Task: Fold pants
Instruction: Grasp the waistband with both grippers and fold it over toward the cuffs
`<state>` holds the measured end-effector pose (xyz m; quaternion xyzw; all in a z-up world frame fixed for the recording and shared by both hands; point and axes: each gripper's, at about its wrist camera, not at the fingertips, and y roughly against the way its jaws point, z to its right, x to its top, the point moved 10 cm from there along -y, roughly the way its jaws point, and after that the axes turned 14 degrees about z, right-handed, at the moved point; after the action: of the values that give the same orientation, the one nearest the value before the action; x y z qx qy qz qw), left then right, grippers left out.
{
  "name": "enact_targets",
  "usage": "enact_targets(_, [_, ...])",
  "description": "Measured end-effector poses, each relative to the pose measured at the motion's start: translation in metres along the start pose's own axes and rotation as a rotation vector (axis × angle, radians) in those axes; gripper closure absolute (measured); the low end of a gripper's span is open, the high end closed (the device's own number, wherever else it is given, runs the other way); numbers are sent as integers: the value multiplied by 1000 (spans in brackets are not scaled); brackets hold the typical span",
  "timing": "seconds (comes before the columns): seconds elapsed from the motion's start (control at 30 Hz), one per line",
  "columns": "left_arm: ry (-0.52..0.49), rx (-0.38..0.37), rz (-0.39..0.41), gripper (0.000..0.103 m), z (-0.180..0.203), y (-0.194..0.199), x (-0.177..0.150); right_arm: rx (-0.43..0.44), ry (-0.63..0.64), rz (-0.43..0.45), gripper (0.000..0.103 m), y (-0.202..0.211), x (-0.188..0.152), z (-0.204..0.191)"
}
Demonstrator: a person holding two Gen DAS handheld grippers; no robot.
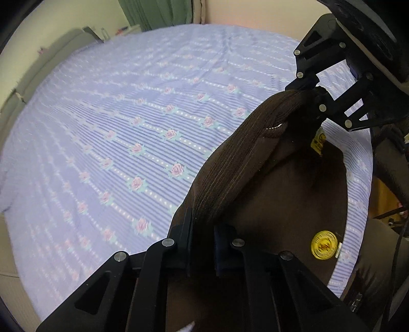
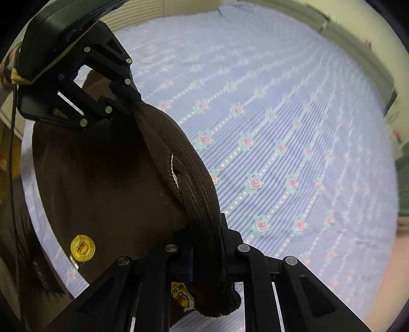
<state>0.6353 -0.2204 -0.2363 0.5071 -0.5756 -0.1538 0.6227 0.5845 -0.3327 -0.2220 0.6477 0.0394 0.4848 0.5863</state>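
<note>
Dark brown pants with a ribbed waistband hang between my two grippers above the bed. My left gripper is shut on one end of the waistband. My right gripper shows at the upper right of the left wrist view, shut on the other end. In the right wrist view my right gripper clamps the waistband, the pants hang down to the left, and my left gripper holds the far end. A round yellow badge sits on the cloth. The legs are hidden below.
A bed with a lilac striped sheet with pink roses fills both views. A cream wall and green curtain stand behind it. A wooden floor edge shows at the right.
</note>
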Motion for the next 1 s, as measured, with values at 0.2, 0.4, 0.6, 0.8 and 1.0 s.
enact_targets(0.2, [-10,98,64,89,32,35,-5,-120,196,139,89,61,-7,-42])
enact_targets(0.4, [15,156,100,89,78,51,-34,-205,393,239,89,80,-32,-91])
enact_targets(0.6, [105,148,99,89,128,27,-65,-256,538,233,89,57,-67,-125])
enact_targets(0.8, [162,146,106,89,160,20,-82,-248,683,192,89,35,-95,-144])
enact_targets(1.0, [148,163,90,88,176,16,-96,-234,749,184,88,42,-125,-151])
